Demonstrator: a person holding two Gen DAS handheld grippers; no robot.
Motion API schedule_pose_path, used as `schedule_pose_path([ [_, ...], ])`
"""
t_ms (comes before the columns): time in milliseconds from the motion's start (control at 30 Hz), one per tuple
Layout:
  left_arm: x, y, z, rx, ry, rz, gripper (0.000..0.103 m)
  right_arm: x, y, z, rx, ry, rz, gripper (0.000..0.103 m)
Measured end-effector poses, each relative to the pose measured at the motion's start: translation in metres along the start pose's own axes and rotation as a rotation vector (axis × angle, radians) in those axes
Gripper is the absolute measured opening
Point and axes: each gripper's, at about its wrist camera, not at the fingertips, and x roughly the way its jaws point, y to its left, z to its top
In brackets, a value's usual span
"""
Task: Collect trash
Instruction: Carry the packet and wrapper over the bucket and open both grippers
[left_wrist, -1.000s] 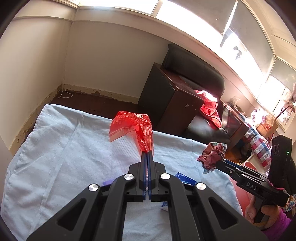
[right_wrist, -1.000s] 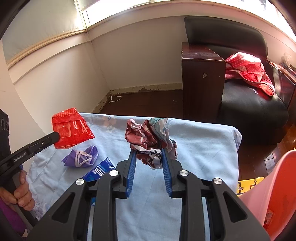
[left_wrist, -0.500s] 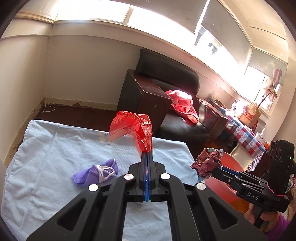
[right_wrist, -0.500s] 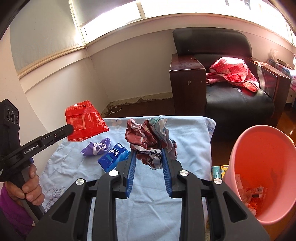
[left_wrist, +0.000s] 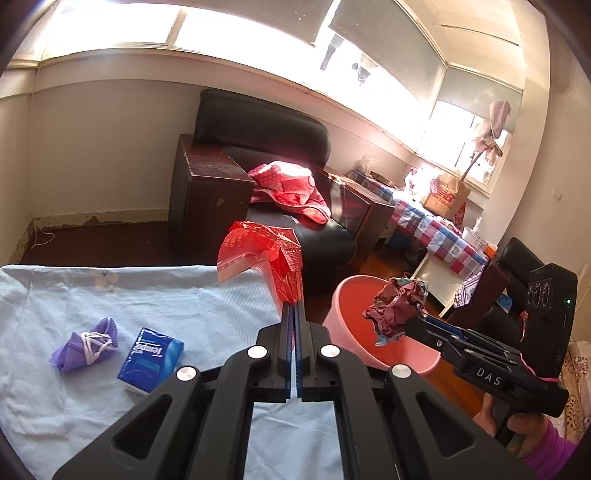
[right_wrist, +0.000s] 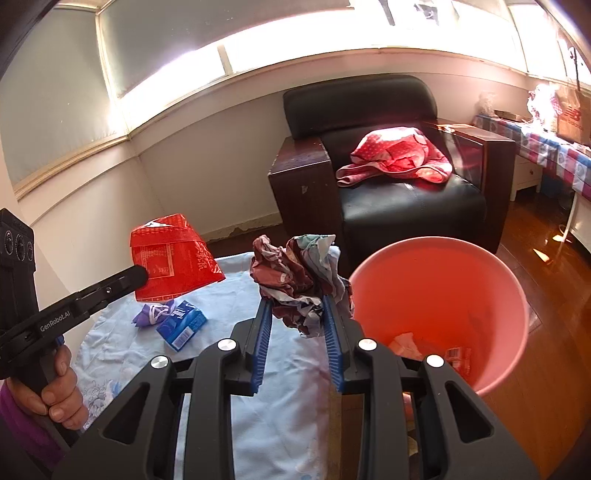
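My left gripper (left_wrist: 293, 308) is shut on a red plastic wrapper (left_wrist: 258, 254), which stands up from its tips above the table's far edge. The same red wrapper (right_wrist: 171, 262) shows in the right wrist view at the left gripper's tips (right_wrist: 140, 275). My right gripper (right_wrist: 299, 306) is shut on a crumpled ball of maroon and grey paper (right_wrist: 299, 273), just left of the pink bin (right_wrist: 439, 251). From the left wrist view the paper ball (left_wrist: 397, 308) hangs over the pink bin's (left_wrist: 347, 295) mouth. Some scraps lie in the bin's bottom.
On the pale blue cloth of the table (left_wrist: 110, 295) lie a purple face mask (left_wrist: 86, 343) and a blue tissue pack (left_wrist: 151, 360). A black armchair (right_wrist: 388, 155) with a red garment stands behind. A checked-cloth table (left_wrist: 436, 229) is at the right.
Both grippers have swung right and risen with their trash. The pink bin has come into view, and the paper ball now hangs at its rim. The mask and tissue pack lie unmoved.
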Motion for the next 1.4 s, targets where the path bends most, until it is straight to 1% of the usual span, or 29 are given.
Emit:
schedule_pose_path([
  [100,0.017,-0.022,-0.001,0.032,0.033,-0.034,0.0,-0.009,-0.026,-0.002,0.047,-0.015,-0.053,0.028],
  [233,0.04,-0.052,-0.002,0.083,0.065,-0.075,0.0,-0.013,-0.059,-0.005,0.129,-0.02,-0.099,0.028],
  [500,0.086,-0.1,-0.013,0.171,0.152,-0.117,0.0,-0.007,-0.096,-0.018,0.189,0.004,-0.154,0.028],
  [800,0.117,-0.119,-0.033,0.209,0.246,-0.146,0.001,0.003,-0.111,-0.029,0.22,0.045,-0.191,0.028],
  [900,0.119,-0.122,-0.036,0.224,0.252,-0.151,0.001,0.005,-0.113,-0.03,0.225,0.052,-0.198,0.029],
  [967,0.12,-0.122,-0.036,0.219,0.253,-0.162,0.001,0.007,-0.113,-0.03,0.23,0.053,-0.203,0.03],
  [1200,0.113,-0.119,-0.033,0.203,0.236,-0.183,0.005,0.007,-0.113,-0.029,0.236,0.055,-0.217,0.03],
  [1267,0.11,-0.116,-0.031,0.192,0.227,-0.186,0.007,0.006,-0.111,-0.028,0.234,0.055,-0.221,0.03],
  [1300,0.107,-0.114,-0.03,0.186,0.222,-0.186,0.012,0.006,-0.11,-0.028,0.231,0.055,-0.221,0.03],
  [1333,0.105,-0.111,-0.028,0.18,0.217,-0.184,0.021,0.005,-0.108,-0.028,0.229,0.055,-0.22,0.03],
  [1367,0.102,-0.108,-0.028,0.175,0.21,-0.178,0.026,0.005,-0.106,-0.028,0.225,0.054,-0.22,0.03],
  [1400,0.099,-0.105,-0.027,0.171,0.201,-0.169,0.034,0.004,-0.104,-0.028,0.221,0.053,-0.218,0.03],
])
